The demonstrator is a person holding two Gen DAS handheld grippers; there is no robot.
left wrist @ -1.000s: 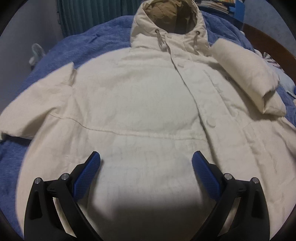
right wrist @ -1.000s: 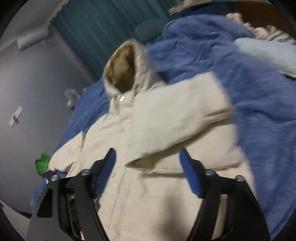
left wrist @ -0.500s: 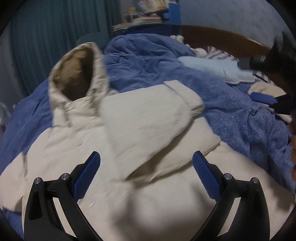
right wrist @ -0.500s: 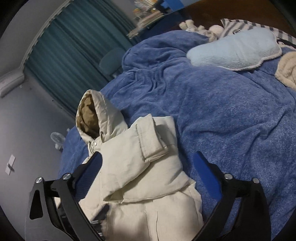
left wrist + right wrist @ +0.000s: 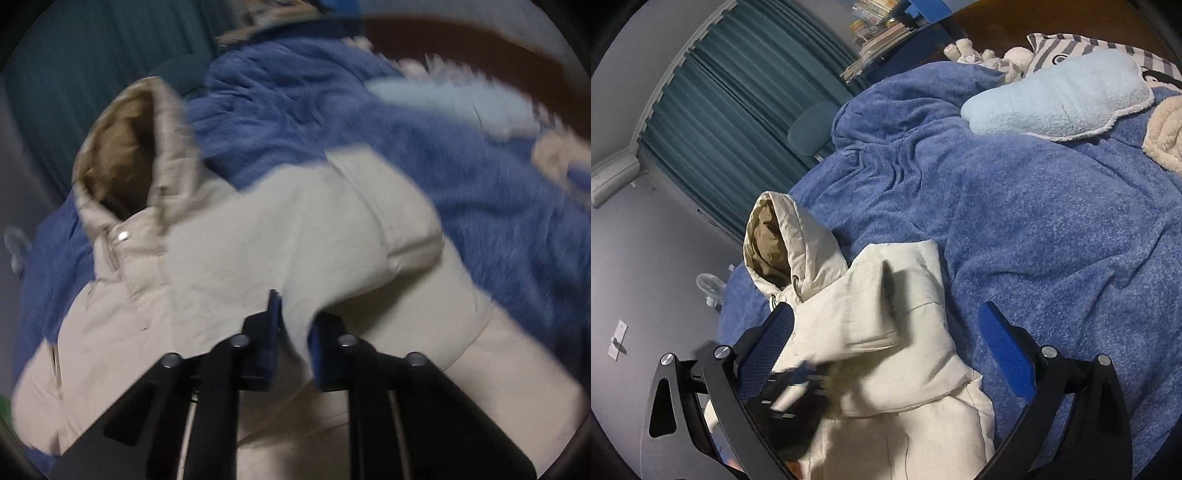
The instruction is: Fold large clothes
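1. A cream hooded coat (image 5: pixel 886 332) lies front-up on a blue blanket (image 5: pixel 1052 240) spread over a bed. Its tan-lined hood (image 5: pixel 775 243) points toward the teal curtain (image 5: pixel 731 122), away from the pillows.
2. One sleeve (image 5: pixel 314 229) is folded inward across the coat's chest, just beside the hood, likely to narrow the coat before it is folded lengthwise.
3. The left gripper (image 5: pixel 291 332) is clenched on a pinch of that sleeve's cloth near the coat's middle. This view is blurred, so the exact spot is unclear. The grip probably serves to drag or settle the sleeve.
4. The right gripper (image 5: pixel 886 354) hangs over the same sleeve with its jaws wide apart. The coat lies between and below its fingers, but they press on nothing.
5. A pale blue pillow (image 5: pixel 1056 99) rests well apart from the coat, at the blanket's far end.
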